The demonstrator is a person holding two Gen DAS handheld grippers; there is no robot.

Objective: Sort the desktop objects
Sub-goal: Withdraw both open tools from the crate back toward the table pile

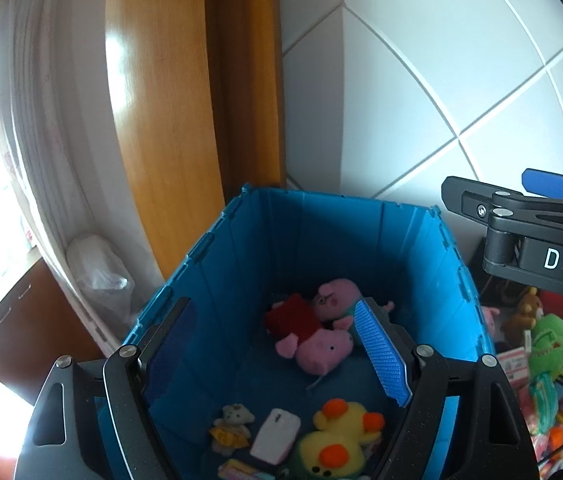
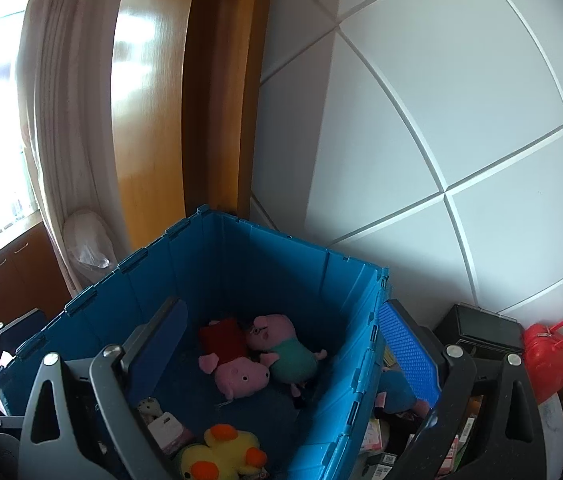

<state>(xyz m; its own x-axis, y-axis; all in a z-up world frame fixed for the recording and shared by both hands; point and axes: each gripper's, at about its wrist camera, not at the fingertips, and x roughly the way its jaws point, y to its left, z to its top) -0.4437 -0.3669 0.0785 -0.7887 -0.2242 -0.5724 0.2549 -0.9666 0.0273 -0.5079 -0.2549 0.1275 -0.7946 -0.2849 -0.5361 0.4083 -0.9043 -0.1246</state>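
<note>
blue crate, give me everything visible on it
The blue crate looks like a rigid plastic folding bin: ribbed panel walls, hinge knuckles along the top rim, no lid in view, open at the top. It stands upright in a corner, near the white panelled wall and the wooden door frame; contact unclear. Soft toys lie on its floor: two pink pig plushes, a yellow duck, a small bear.

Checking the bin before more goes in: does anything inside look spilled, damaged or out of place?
Nothing stands out. The blue bin stands upright with intact walls; two pig plushies, a yellow duck plush, a small bear and a white card-like item lie loosely on its floor.
</note>
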